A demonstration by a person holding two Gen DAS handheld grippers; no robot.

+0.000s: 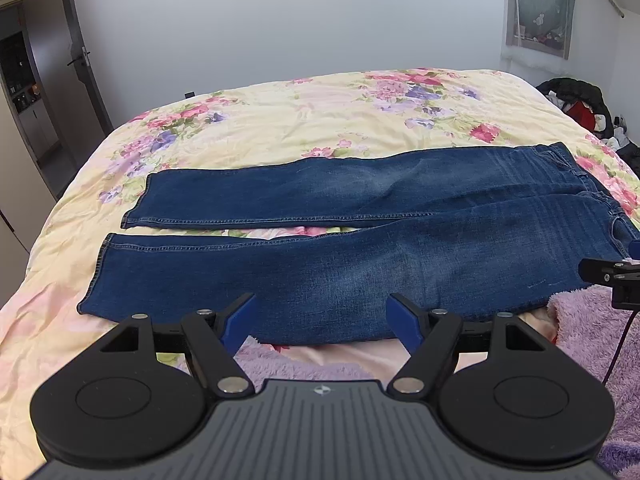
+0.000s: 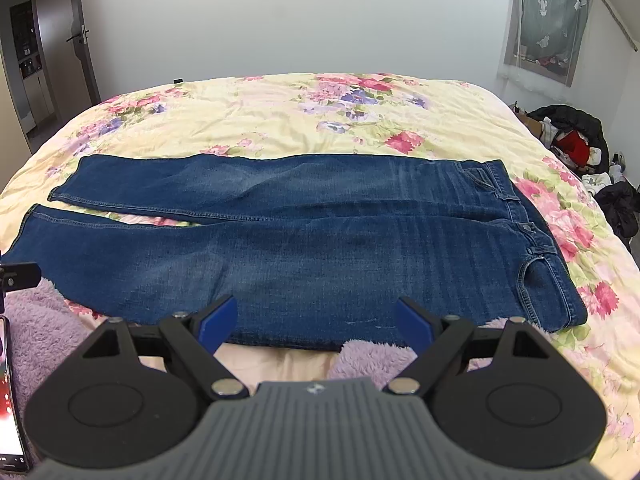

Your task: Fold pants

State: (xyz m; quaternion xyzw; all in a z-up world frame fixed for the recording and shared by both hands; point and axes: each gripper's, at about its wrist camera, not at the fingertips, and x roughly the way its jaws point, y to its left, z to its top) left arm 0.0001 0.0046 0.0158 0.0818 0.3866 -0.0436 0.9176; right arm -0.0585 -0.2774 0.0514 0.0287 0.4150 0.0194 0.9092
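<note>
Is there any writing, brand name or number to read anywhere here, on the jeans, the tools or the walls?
None can be read.
Jeans: no label or tag shows; the waistband button is too small to read.
Left gripper and right gripper: each body bears only a small round emblem, no letters.
Phone screen: glowing, but blurred and cut off.
Curtain: white shapes, no words.

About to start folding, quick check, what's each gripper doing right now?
Left gripper: open, holding nothing, near edge of the jeans.
Right gripper: open, holding nothing, also at the jeans' near edge.
</note>
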